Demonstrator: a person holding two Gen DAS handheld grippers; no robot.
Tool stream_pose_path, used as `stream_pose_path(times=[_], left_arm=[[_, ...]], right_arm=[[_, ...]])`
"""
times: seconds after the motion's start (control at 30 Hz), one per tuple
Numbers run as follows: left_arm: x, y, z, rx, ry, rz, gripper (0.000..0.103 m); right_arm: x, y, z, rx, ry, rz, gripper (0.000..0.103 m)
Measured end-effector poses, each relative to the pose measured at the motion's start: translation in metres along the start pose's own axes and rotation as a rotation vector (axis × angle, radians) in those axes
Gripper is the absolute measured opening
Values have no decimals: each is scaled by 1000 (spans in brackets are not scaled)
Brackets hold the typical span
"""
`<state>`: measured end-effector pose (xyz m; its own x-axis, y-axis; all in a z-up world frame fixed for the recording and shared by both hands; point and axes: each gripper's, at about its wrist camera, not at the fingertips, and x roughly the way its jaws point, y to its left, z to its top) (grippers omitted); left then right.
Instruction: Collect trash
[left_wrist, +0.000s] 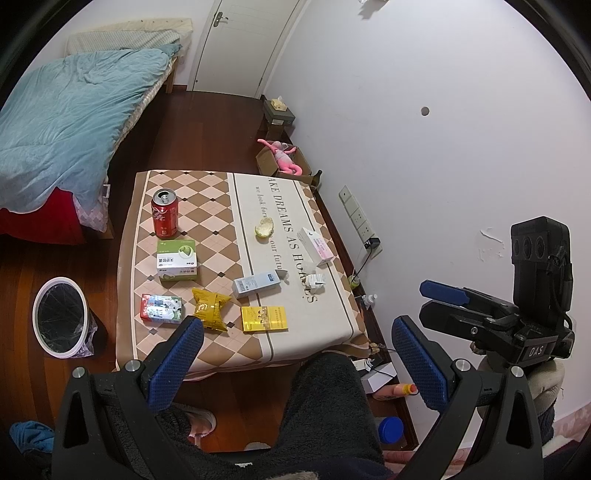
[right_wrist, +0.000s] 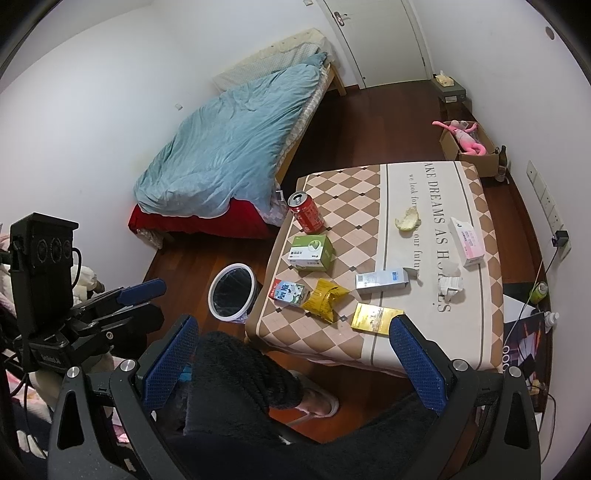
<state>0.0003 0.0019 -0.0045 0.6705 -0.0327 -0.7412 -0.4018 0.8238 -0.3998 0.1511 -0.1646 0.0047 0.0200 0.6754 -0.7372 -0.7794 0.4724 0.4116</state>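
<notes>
You hold both tools high and back from the table (left_wrist: 314, 325), so every piece of trash lies in view at once. Left gripper (left_wrist: 299, 360) gapes wide with nothing in it; right gripper (right_wrist: 295, 360) too, 2 blue pads spread and bare. The red can (left_wrist: 165, 213) stands upright at the far corner, the yellow snack bag (left_wrist: 211, 307) lies crumpled near you. The lined bin (left_wrist: 61, 319) waits on the floor just beside the table's left edge, likely for short drops.
</notes>
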Motion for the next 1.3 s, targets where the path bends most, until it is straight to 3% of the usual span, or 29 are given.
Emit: stream_pose_path(times=[0.13,0.17,0.23,0.33,0.4,0.5,0.67,0.83,0.93,1.13,1.27,1.3], left_arm=[[2,2,0,-6,-3,28,103],[5,3,0,-3,-13,75,103],[21,8,-2,23,-39,264,103],[65,29,-9,48,-26,508,103],[103,50,-20,33,34,579,103],[151,78,-37,3,124,638,103],[205,116,-67,-52,224,700,103],[234,146,-85,-134,298,709,103],[245,157,-94,-153,333,709,103],[256,169,-102,-174,377,701,103],[253,167,-94,-174,366,687,103],[251,165,-91,-173,357,678,103]], right_arm=[[4,1,1,8,-6,7,103],[6,-1,0,14,-7,2,103],[17,-7,-1,5,6,-42,103],[57,-16,-5,-60,65,-189,103],[101,-26,-9,-119,150,-279,103],[178,-41,-16,-238,317,-347,103],[298,-58,-36,-468,590,-390,103],[368,-69,-54,-630,783,-422,100],[392,-75,-60,-688,847,-424,97],[416,-90,-64,-658,907,-345,93],[403,-100,-58,-573,836,-337,78],[396,-108,-58,-503,810,-339,77]])
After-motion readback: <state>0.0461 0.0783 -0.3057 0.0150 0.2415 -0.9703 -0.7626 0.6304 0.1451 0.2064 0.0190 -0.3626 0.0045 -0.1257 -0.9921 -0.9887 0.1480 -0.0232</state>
